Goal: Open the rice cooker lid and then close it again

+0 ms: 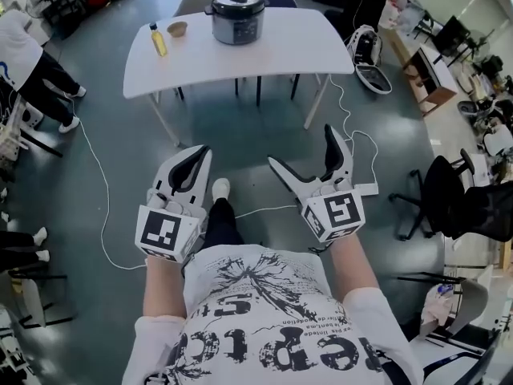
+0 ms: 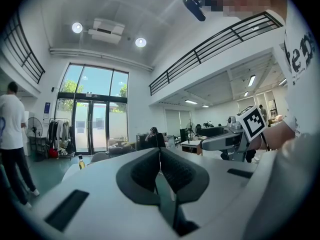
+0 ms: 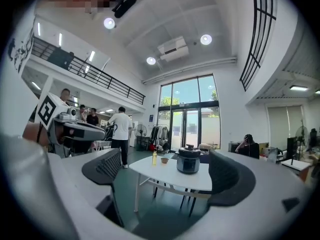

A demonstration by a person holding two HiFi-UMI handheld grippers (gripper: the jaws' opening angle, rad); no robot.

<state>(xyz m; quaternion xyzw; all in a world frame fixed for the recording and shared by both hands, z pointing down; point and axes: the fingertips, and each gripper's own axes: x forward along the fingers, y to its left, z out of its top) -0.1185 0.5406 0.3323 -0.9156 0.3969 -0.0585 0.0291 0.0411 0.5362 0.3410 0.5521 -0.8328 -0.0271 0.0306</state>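
Observation:
The rice cooker [image 1: 238, 14], dark grey with its lid down, stands on the far side of a white table [image 1: 264, 54]; through the right gripper view it shows as rice cooker [image 3: 188, 160] between the jaws, far off. My left gripper [image 1: 199, 152] is held level well short of the table, jaws shut with nothing between them. To its right, my right gripper [image 1: 303, 147] stands open and holds nothing. In the left gripper view the pads [image 2: 160, 171] meet in the middle.
A yellow bottle [image 1: 159, 39] and a small bowl [image 1: 177, 29] stand on the table's left part. White cables run across the floor. Chairs stand behind the table, an office chair [image 1: 449, 191] at the right. A person [image 1: 36, 70] stands at the far left.

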